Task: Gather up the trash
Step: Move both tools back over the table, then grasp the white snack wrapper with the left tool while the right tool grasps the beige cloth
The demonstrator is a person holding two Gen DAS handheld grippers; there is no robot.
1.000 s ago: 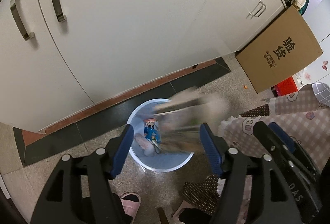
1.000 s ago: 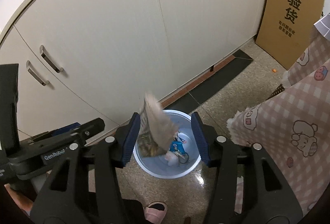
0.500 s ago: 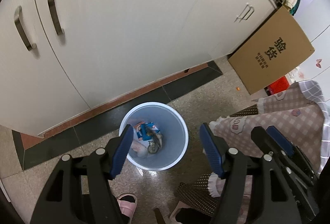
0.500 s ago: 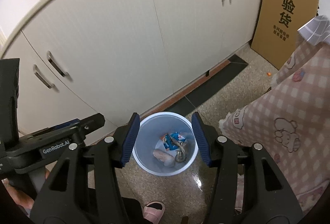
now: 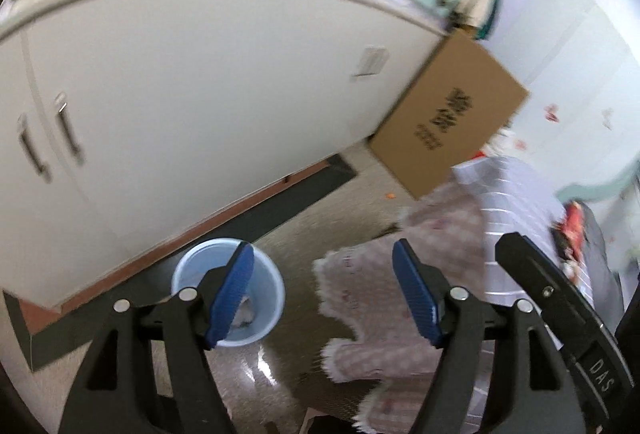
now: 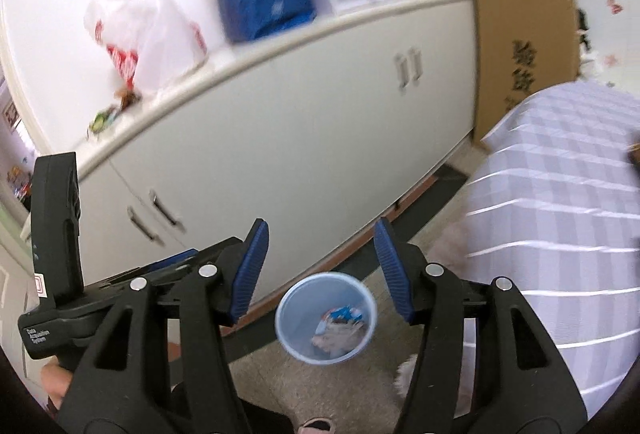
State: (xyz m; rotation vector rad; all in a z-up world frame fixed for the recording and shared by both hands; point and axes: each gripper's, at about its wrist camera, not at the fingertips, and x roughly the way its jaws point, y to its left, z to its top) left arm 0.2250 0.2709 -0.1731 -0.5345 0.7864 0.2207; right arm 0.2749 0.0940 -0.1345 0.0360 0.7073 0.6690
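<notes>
A pale blue waste bin (image 6: pixel 326 318) stands on the floor by the white cabinets, with wrappers and crumpled trash (image 6: pixel 340 326) lying inside it. In the left wrist view the same bin (image 5: pixel 264 294) sits low on the left, partly behind the left finger. My left gripper (image 5: pixel 322 292) hangs well above the floor, its jaws opening with nothing between them. My right gripper (image 6: pixel 320 270) is high over the bin, jaws also opening and empty. Part of the left gripper's black body (image 6: pixel 56 234) shows at the left of the right wrist view.
White cabinets (image 6: pixel 304 138) run behind the bin, topped with plastic bags (image 6: pixel 140 30) and a blue bag (image 6: pixel 264 2). A cardboard box (image 5: pixel 448 118) leans at the cabinet's end. A table under a checked cloth (image 6: pixel 560 214) fills the right, its pink frilled edge (image 5: pixel 376 314) hanging low.
A second ago a crumpled brown wrapper was falling between both grippers into the bin; now it lies inside. Both grippers have risen and tilted up, so the cabinet top and the table show.
</notes>
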